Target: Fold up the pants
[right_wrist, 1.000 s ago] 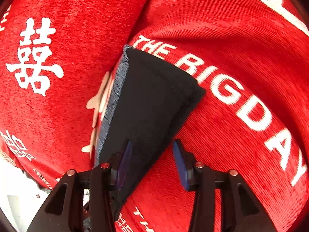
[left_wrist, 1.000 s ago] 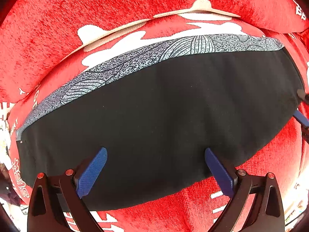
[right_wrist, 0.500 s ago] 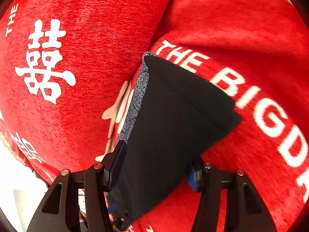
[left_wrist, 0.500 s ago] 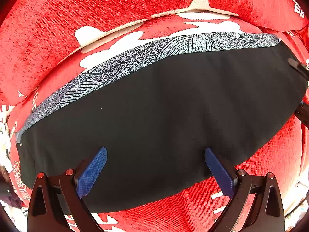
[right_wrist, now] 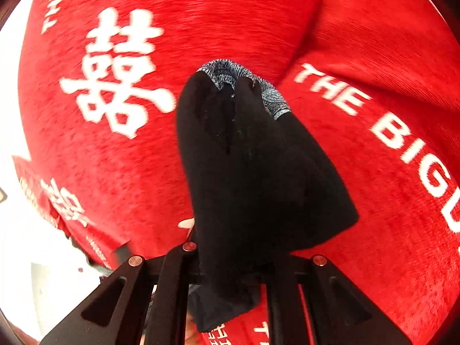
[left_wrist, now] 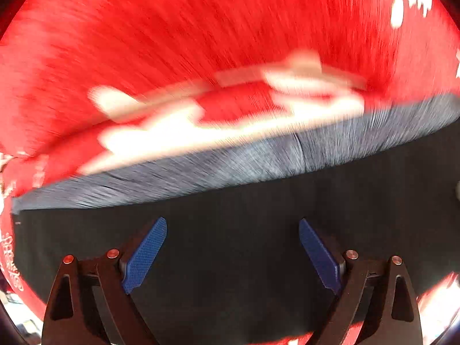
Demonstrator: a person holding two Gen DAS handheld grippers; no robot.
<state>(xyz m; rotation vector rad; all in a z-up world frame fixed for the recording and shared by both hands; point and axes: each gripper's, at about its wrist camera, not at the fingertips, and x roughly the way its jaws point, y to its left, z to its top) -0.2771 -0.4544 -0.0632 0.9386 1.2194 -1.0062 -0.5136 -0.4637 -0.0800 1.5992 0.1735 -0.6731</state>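
My right gripper point(right_wrist: 230, 267) is clenched on one end of the black fabric pants with a grey patterned band point(right_wrist: 253, 166); the cloth bunches up out of the jaws into a peaked hump, the patterned band showing at its top. My left gripper point(left_wrist: 233, 256) is released, its blue textured pads point(left_wrist: 143, 256) spread wide and hanging just over the flat black panel of the pants point(left_wrist: 258, 215), gripping nothing. The left view is smeared by motion, so fine detail there is lost.

The pants lie across the red plush sofa cover printed with white characters and lettering point(right_wrist: 373, 43). The patterned band runs along the far edge of the garment, toward the sofa's back, and the black panel reaches toward the front edge of the seat.

I judge this to be the lift of one end for a fold across the length. To do it well, I would carry the pinched end low and level over the panel so it does not drag the lower layer along. The open left gripper is best used to press the middle of the panel, giving a crease line. I should lay the lifted end so the patterned bands line up, and let go only once the cloth rests flat. The plush cover may catch and ruck the fabric, so a slow pull is safer.
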